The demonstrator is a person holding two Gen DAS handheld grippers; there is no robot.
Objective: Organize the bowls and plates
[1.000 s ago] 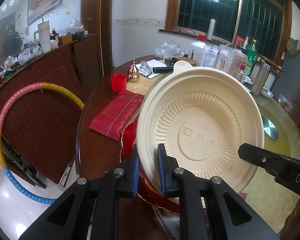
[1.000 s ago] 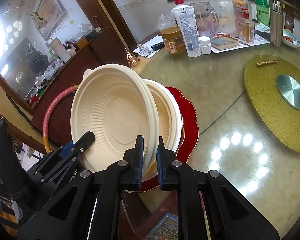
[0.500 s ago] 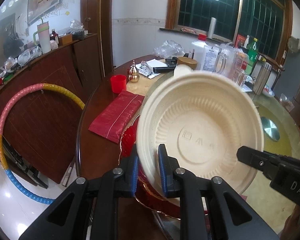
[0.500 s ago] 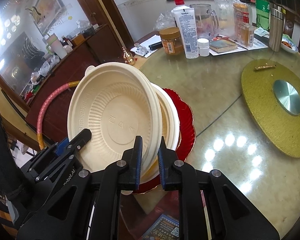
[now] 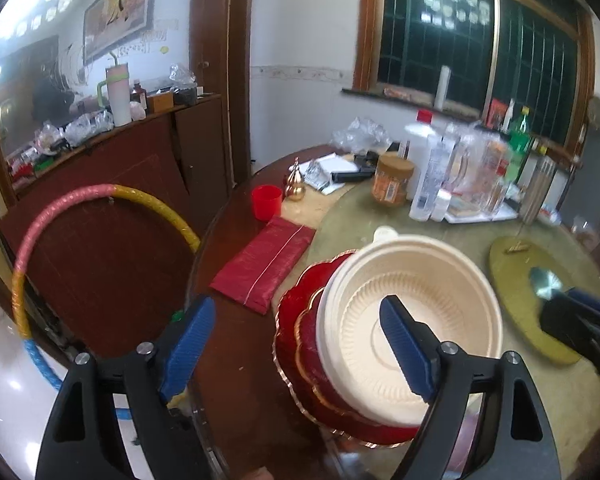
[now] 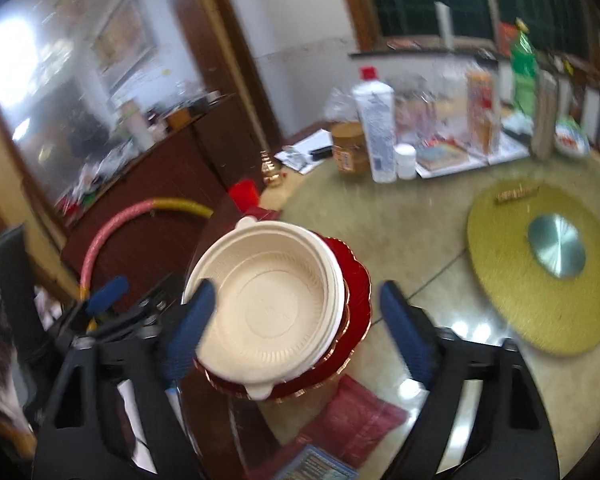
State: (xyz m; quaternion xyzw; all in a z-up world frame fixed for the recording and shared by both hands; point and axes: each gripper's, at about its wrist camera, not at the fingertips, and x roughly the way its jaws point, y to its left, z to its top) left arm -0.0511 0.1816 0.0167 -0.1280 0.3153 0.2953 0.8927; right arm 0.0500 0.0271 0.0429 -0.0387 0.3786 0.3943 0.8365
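A cream ribbed plastic bowl [image 5: 410, 320] sat nested in another on scalloped red plates [image 5: 300, 328] near the glass-topped round table's [image 6: 440, 248] edge. Left gripper [image 5: 300, 352] and right gripper [image 6: 296, 326] were opening, gripping nothing. Only the right view showed a tab on the bowl's near rim.

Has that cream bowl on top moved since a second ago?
Yes. The cream bowl stood tilted on edge between both grippers; now it lies flat, nested on the stack over the red plate.

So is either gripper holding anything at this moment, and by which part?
Nothing is held. The left gripper and right gripper are opening, pads off the cream bowl, which sits on the red plates.
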